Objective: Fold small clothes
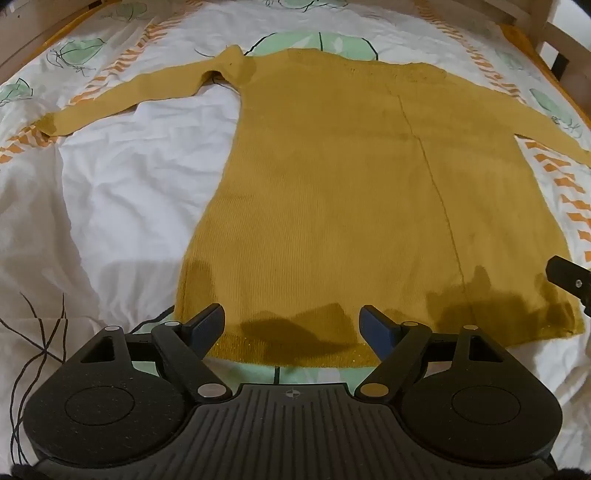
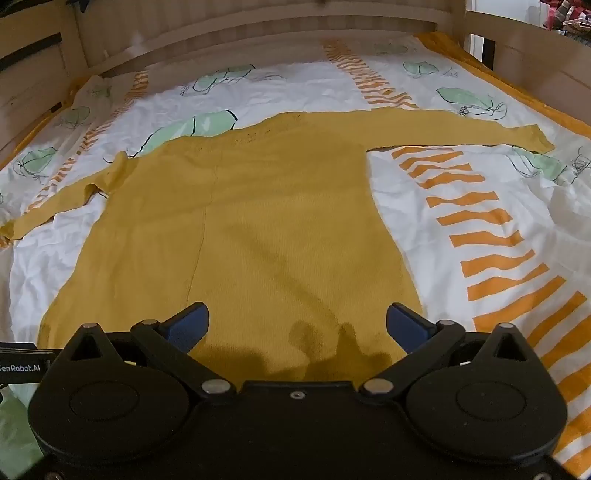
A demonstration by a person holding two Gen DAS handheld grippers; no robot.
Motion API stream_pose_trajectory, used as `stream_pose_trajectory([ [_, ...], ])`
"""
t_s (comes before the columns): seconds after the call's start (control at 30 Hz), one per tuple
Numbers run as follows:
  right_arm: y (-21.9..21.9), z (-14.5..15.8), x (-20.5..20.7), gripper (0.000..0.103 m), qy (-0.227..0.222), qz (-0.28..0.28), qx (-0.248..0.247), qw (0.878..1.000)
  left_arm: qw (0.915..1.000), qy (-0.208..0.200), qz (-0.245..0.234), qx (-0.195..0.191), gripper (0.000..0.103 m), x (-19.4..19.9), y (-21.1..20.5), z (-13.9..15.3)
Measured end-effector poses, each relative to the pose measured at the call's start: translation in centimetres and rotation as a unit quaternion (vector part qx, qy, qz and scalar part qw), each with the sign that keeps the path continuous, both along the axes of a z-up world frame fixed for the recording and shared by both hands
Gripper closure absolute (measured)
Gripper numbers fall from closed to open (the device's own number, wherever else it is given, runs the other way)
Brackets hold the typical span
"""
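While both tools hang over the near end of the bed (image 2: 480,192), a yellow sweater (image 1: 332,192) lies flat on the white bed sheet (image 1: 129,206). The sweater is spread out with its bottom hem (image 1: 295,354) closest to the tools and its neck end far away, near the wooden bed frame (image 2: 258,33).

One long sleeve (image 1: 122,99) reaches out to the left side. The other long sleeve (image 2: 461,127) reaches out to the right side. A thin line runs down the body of the sweater from top to bottom. The sheet has green leaf shapes and orange stripes (image 2: 491,236) on it, and it is a bit wrinkled.

The left tool (image 1: 291,325) is over the hem, near the left bottom corner of the sweater. Its two blue fingers (image 1: 208,325) are wide apart and hold nothing. Its shadow falls on the hem.

The right tool (image 2: 297,325) is over the right part of the hem. Its blue fingers (image 2: 404,325) are wide apart too, with nothing between them. A small black piece of the right tool shows at the right edge of the left view, beside the sweater's right bottom corner.
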State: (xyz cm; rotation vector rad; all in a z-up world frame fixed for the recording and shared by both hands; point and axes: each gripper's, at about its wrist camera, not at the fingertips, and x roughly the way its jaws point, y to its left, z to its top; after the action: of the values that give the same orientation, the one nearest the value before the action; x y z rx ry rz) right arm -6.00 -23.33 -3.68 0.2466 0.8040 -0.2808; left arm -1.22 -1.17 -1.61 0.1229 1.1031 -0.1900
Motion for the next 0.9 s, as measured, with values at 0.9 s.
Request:
stream_pose_trajectory([
  [0.9,-0.16,-0.63,0.74,0.001,0.029,0.009,0.01,0.999,0.9995,0.031,-0.005,-0.003,0.024,0.46,-0.19,-0.46],
])
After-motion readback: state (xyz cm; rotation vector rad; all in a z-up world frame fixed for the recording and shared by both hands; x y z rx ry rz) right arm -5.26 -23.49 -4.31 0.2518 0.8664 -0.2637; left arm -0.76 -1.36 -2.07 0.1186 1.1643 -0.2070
